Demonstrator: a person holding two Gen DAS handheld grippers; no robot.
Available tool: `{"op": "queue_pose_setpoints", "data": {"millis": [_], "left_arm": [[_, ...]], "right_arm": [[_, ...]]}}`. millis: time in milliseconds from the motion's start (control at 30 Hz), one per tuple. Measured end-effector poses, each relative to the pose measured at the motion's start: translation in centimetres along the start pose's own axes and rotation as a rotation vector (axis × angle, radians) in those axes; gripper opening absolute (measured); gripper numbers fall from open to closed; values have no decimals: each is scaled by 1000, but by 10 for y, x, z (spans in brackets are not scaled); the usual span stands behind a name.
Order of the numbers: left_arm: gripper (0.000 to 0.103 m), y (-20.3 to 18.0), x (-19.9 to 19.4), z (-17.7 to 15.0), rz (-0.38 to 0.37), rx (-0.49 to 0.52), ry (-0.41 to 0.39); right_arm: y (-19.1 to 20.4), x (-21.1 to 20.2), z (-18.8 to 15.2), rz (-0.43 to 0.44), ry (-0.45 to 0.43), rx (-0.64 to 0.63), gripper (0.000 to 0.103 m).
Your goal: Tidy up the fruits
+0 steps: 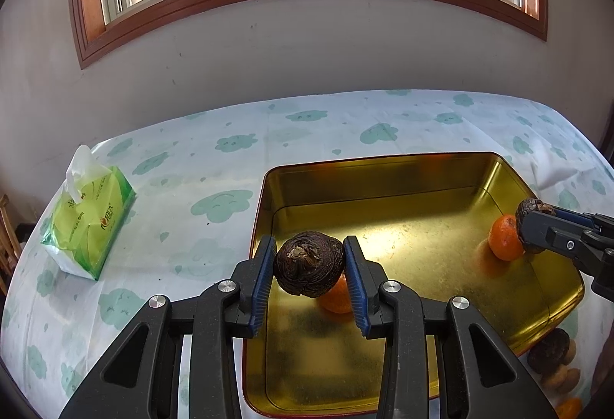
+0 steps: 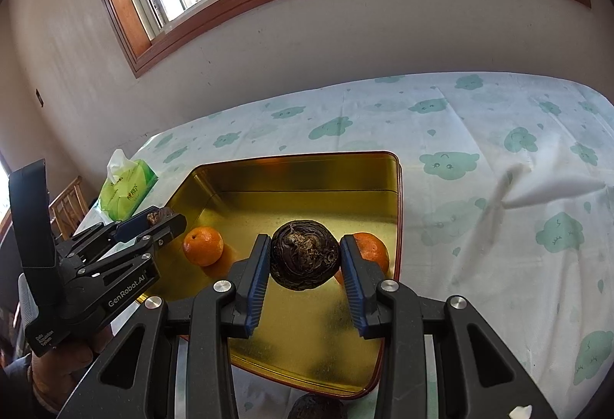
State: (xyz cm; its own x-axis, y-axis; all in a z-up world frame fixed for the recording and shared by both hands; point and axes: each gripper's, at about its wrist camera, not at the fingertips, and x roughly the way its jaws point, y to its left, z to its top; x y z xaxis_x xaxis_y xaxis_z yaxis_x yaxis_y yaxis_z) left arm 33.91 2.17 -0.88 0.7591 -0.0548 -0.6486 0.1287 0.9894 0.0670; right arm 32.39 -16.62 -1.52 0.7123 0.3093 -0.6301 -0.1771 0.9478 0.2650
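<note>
Left wrist view: a round, wrinkled dark fruit, its crumpled end facing the camera, sits clamped in the left hand-held gripper above a shiny gold tin. Right hand-held gripper clamps another dark fruit; smooth tangerines lie beyond.

hidden: orange in the gold tin, half behind the dark fruit my left tongs grip | cut off: fruit heap beside the tin's near right corner | unclear: pale blurred streak right of the tin
</note>
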Motion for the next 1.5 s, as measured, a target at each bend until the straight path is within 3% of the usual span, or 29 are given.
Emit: {"op": "queue_pose_setpoints", "data": {"millis": [1500], "left_arm": [[37,0,25,21,7,10,32]], "right_arm": [[-9,30,17,15,35,27,33]]}}
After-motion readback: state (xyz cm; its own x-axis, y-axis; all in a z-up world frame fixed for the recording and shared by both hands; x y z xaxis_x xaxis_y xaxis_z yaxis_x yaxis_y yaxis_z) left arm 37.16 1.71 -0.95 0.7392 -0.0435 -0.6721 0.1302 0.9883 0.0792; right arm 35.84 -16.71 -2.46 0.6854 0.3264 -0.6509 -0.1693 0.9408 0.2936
